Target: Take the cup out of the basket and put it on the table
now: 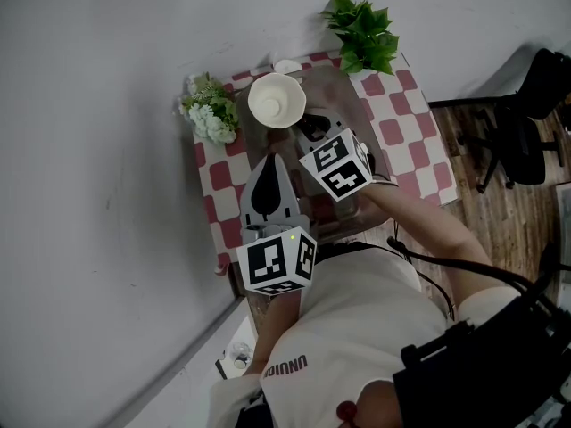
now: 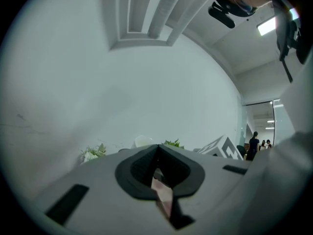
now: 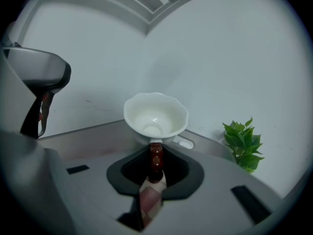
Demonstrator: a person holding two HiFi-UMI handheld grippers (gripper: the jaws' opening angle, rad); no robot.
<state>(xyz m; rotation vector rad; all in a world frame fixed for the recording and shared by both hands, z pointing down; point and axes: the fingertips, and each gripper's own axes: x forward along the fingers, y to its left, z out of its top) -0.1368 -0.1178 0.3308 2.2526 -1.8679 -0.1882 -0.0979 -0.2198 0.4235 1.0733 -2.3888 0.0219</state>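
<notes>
A white cup (image 1: 277, 100) with a wavy rim hangs above the far side of the checked table (image 1: 406, 127), mouth up and empty. My right gripper (image 1: 302, 125) is shut on its brown beaded handle (image 3: 156, 156), and the cup (image 3: 155, 115) fills the middle of the right gripper view. My left gripper (image 1: 270, 166) sits nearer to me, above the table's near left part. Its jaws are together with nothing in them, as the left gripper (image 2: 157, 150) view also shows. A dull brownish shape (image 1: 335, 87) lies under the cup and the right gripper; I cannot make it out.
A green leafy plant (image 1: 364, 29) stands at the table's far right corner and a bunch of white flowers (image 1: 211, 110) at its left edge. A small white thing (image 1: 287, 65) lies behind the cup. The wall runs along the left; an office chair (image 1: 526, 123) stands on the right.
</notes>
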